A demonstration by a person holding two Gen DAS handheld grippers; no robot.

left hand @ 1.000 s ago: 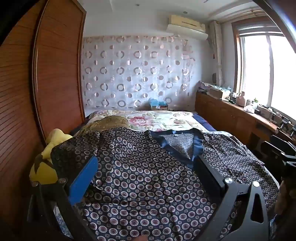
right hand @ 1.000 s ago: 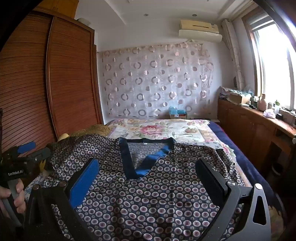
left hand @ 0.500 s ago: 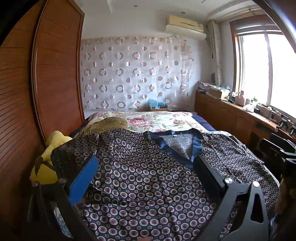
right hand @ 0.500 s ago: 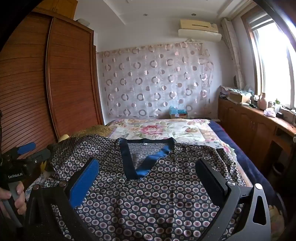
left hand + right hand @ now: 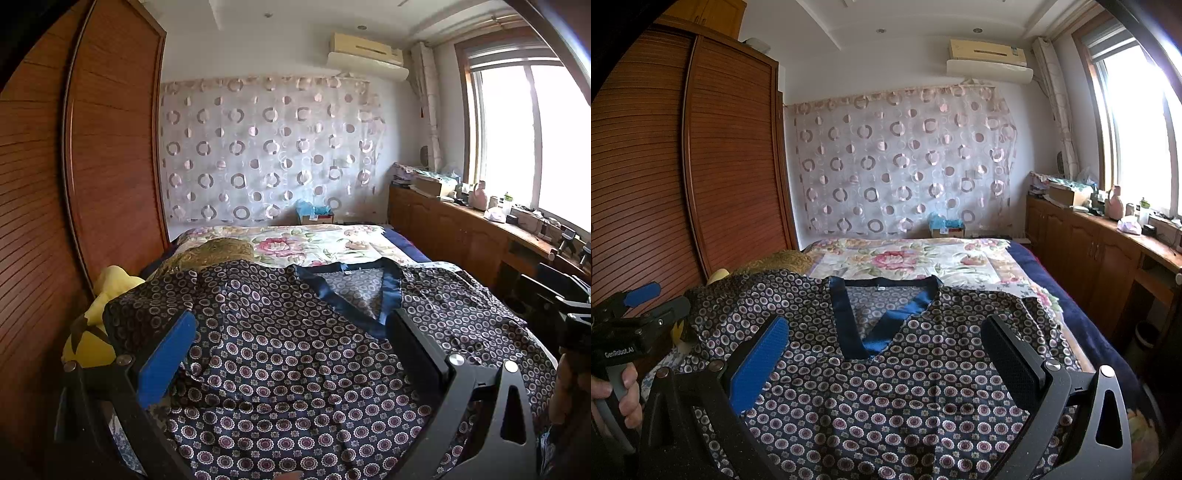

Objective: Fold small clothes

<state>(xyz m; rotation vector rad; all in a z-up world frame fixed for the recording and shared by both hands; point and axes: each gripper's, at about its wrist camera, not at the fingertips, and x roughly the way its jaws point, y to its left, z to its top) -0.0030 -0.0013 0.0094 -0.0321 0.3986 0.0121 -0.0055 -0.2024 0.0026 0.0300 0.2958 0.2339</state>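
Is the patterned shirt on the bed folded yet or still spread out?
Spread out. The patterned shirt lies flat, front up, on the bed, blue V-neck collar open and both shoulders extended sideways; no fold shows.

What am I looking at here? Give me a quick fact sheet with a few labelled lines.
place: bedroom, floral bedspread on the bed
garment: dark patterned top with blue V-neck trim, spread flat, not yet folded
left gripper: open, above the top, holding nothing
right gripper: open, above the top, holding nothing
person: a hand grips the left gripper's handle
beside the garment: yellow soft toy on the wardrobe side
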